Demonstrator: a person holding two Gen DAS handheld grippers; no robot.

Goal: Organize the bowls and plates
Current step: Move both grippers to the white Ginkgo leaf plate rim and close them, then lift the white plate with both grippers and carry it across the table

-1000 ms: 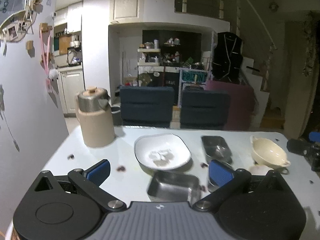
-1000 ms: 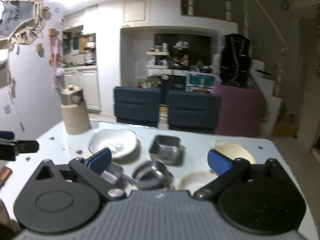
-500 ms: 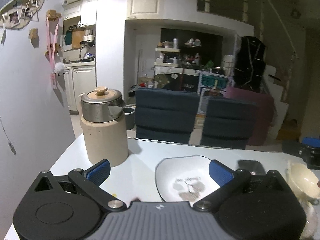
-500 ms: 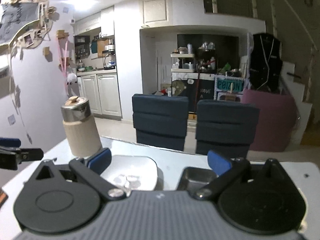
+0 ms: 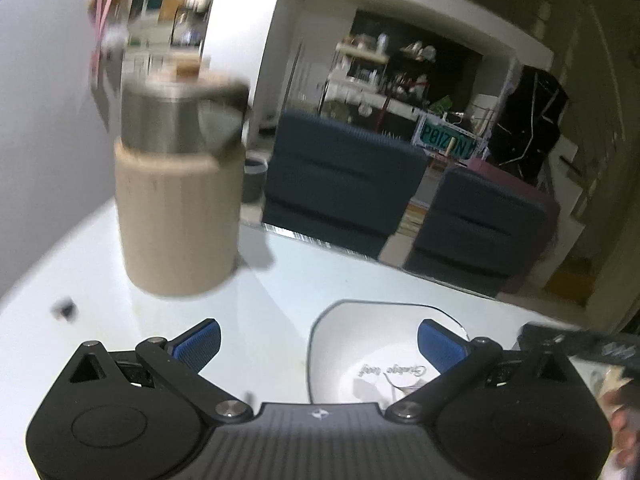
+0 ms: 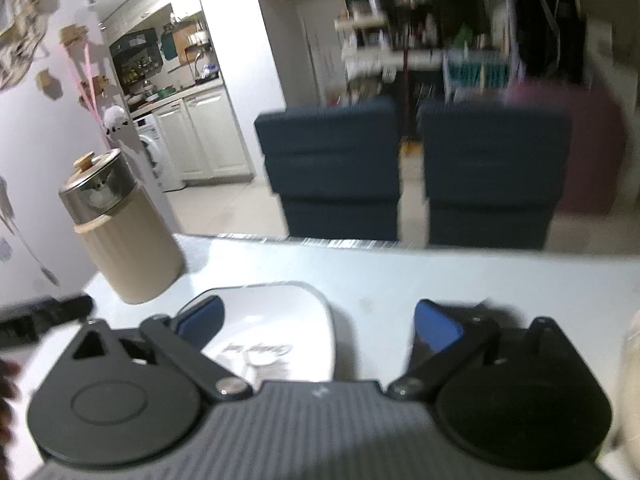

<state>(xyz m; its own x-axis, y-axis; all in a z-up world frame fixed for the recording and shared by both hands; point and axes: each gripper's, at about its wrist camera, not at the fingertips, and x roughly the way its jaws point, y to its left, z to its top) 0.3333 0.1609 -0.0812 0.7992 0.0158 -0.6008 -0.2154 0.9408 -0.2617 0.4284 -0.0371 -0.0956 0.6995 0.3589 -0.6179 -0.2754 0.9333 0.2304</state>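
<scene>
My left gripper [image 5: 319,344] is released: its two blue-padded fingers [image 5: 199,343] stand wide apart with nothing pressed between them. Below and ahead of it lies the white rounded-square ceramic plate [image 5: 360,344] with dark script lettering on its face; the plate's left edge falls between the two fingers, and the right finger pad overlaps the plate's surface in this view. I cannot tell whether that pad touches it.

My right gripper [image 6: 319,322] is also released, and its jaws are closing at this moment, with no object gripped. The same white plate [image 6: 280,320] sits under its left finger, with the plate's right edge between the two pads. The right finger is over bare table.

The plate rests flat on the pale glossy white table [image 5: 120,328], near the far edge. To its left, well apart from it, stands the beige ribbed cylindrical canister with a steel lid and wooden knob [image 5: 176,208], upright.

Beyond the table edge are two dark blue upholstered chairs [image 6: 332,168], side by side. At the right border of the right wrist view a cream-coloured object [image 6: 630,360] is partly visible, too blurred to identify.
</scene>
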